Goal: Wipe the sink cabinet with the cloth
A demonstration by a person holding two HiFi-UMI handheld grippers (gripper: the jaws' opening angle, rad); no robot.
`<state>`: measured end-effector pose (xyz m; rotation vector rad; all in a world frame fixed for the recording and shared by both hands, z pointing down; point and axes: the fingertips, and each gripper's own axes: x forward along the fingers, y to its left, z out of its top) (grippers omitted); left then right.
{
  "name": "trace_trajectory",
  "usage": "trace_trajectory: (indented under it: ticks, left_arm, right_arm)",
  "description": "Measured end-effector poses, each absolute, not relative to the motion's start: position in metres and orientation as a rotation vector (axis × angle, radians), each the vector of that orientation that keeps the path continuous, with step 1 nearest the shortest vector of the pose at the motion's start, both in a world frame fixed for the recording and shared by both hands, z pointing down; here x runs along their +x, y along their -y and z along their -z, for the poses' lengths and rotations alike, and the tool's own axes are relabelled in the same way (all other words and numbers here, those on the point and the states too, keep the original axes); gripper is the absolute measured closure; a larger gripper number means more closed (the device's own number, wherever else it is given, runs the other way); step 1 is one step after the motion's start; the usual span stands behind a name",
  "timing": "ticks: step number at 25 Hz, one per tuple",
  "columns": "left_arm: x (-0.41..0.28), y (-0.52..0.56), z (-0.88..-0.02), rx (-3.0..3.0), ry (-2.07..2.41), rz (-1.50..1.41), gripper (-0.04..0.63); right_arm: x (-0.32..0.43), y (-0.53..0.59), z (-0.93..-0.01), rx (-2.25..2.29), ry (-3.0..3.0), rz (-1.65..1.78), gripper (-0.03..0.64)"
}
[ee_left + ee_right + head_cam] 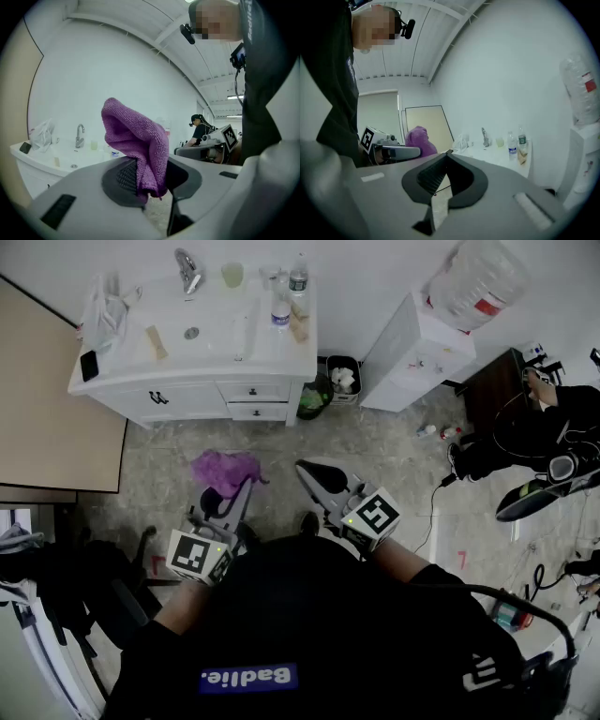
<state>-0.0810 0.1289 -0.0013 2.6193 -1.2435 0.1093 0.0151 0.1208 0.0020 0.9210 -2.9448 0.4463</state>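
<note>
The white sink cabinet [187, 390] stands against the far wall, with a faucet [187, 270] and basin on top. A purple cloth [223, 470] hangs bunched above the floor. My left gripper [239, 495] is shut on it, well short of the cabinet. In the left gripper view the cloth [137, 143] stands up from between the closed jaws of the left gripper [146, 183], with the cabinet [42, 171] far behind. My right gripper [307, 470] is beside it, shut and empty. The right gripper view shows that gripper [446, 159] closed, the cloth [417, 137] to its left and the cabinet [506, 159] beyond.
On the counter are a plastic bag [105, 310], a phone [89, 365], a cup [232, 275] and bottles [281, 307]. A bin [343, 376] and a white water dispenser [417, 357] stand to the cabinet's right. A wooden panel [52, 409] is at left. A person [544, 432] sits at right.
</note>
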Motion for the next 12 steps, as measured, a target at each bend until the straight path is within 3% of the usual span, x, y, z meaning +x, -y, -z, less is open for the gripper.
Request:
trace_trajectory:
  ticks: [12]
  left_arm:
    - [-0.0753, -0.1322, -0.0021, 2.596, 1.298, -0.095, 0.488]
  right_arm:
    - [0.0191, -0.1250, -0.0042, 0.878, 2.970, -0.469, 0.615]
